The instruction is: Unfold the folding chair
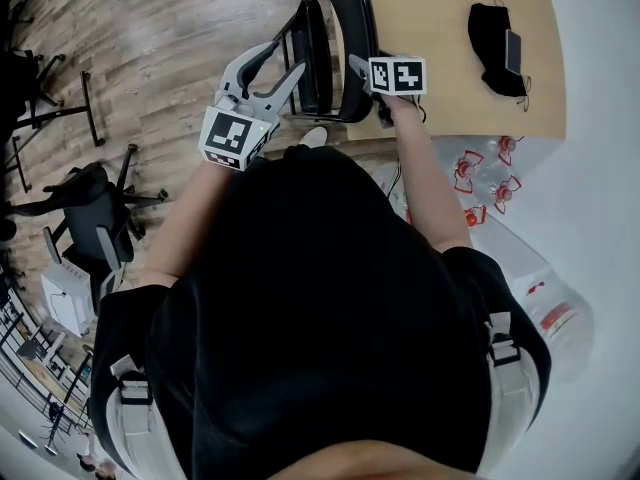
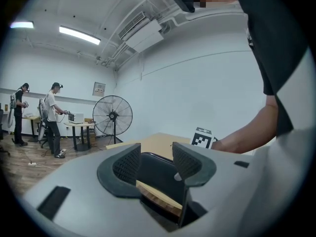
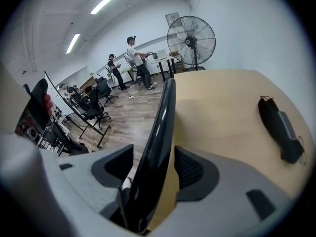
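Floorboards (image 1: 150, 58) of brown wood take up the left of the head view. One pale wooden table (image 1: 440, 28) fills the upper right.

One black folding chair (image 1: 355, 43) stands just beside the table's left edge, straight ahead of the person. Its curved panels lie close together.

One pedestal fan (image 2: 112, 115) stands by the far wall in the left gripper view. Two people (image 2: 52, 117) stand to its left at a small desk. Two black office chairs (image 1: 90, 203) sit on the floor well to the left of the person. A cluster of clear plastic bottles (image 1: 480, 183) with red labels lies at the person's right, their number unclear.

There are two grippers, each with a marker cube. The left gripper (image 1: 285, 63) reaches toward the chair's left side. In its own view the jaws stand well apart, and a dark part of the chair shows in the gap beyond them without either pad pressing on it. The right gripper (image 1: 358, 68) is at the chair's top edge. In its own view the jaws straddle one thin black panel, with a strip of table showing between the panel and the right pad, so nothing is clamped.

One black pouch (image 1: 492, 43) lies on the table, well apart from the chair.
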